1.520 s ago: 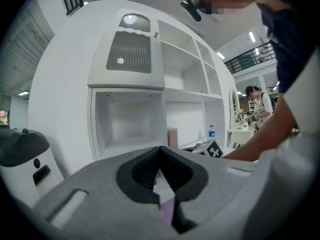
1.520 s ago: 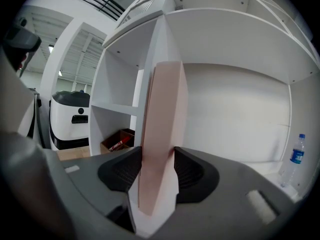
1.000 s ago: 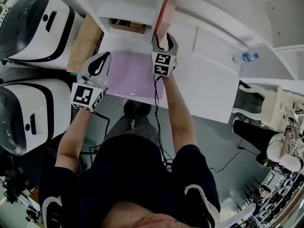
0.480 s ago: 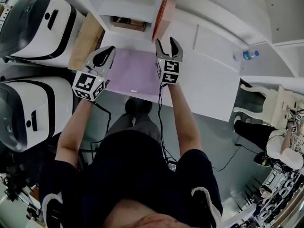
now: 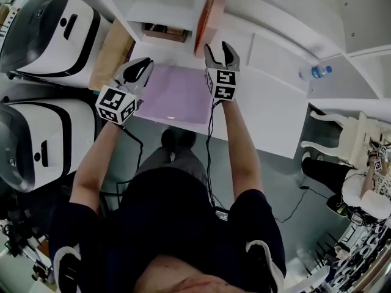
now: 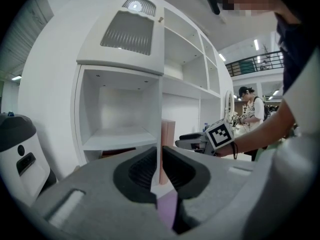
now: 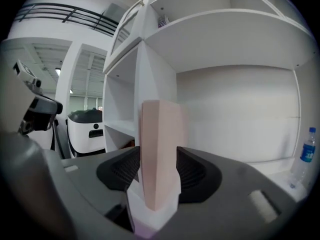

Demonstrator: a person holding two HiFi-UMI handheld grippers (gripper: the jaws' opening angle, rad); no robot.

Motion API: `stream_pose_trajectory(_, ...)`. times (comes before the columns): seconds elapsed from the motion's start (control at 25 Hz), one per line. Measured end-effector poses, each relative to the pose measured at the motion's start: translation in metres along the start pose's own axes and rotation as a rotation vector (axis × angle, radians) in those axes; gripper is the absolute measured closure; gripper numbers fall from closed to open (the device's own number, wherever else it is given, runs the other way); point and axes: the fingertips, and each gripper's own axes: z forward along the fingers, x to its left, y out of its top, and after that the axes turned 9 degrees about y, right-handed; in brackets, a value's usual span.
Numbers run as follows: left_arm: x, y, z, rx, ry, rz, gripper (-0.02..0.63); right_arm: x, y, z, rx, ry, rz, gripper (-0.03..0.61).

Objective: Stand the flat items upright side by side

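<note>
A pink flat item [image 5: 209, 17] stands upright on the white desk against the shelf divider. It also shows in the right gripper view [image 7: 159, 154] and the left gripper view [image 6: 168, 134]. My right gripper [image 5: 221, 49] is open, and the pink item's near edge is just ahead of its fingertips. A purple flat item [image 5: 177, 93] lies flat on the desk. My left gripper [image 5: 140, 69] hovers at its left edge. Its jaws have just been opening to a narrow slit with nothing between them, and purple [image 6: 167, 209] shows below.
Two large white-and-black machines [image 5: 49, 32] [image 5: 36, 145] stand at the left, with a cardboard box [image 5: 110, 54] beside them. The shelf cubby holds a brown thing [image 5: 164, 32]. A water bottle [image 5: 314, 73] stands on the desk [image 5: 269, 115] at the right. A person [image 6: 252, 109] stands far off.
My right gripper has drawn off the pink item and shifted a little right. My left gripper has moved forward along the purple item's left edge, towards the shelf.
</note>
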Motion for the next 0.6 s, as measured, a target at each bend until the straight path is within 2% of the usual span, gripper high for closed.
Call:
stream_pose_trajectory(0.12,0.000,0.001,0.003,0.006,-0.010,0.007,0.571,0.007,0.008,-0.013,-0.024,0.013,-0.023,0.347)
stream_pose_trajectory(0.36,-0.004,0.001,0.011,0.027,-0.048,0.014,0.413,0.020,0.004,-0.039,-0.017,0.044,-0.019,0.317)
stream_pose_trajectory(0.6,-0.007,0.003,0.017,0.026,-0.048,-0.011,0.306,0.026,0.011,-0.065,-0.027,0.079,-0.015,0.273)
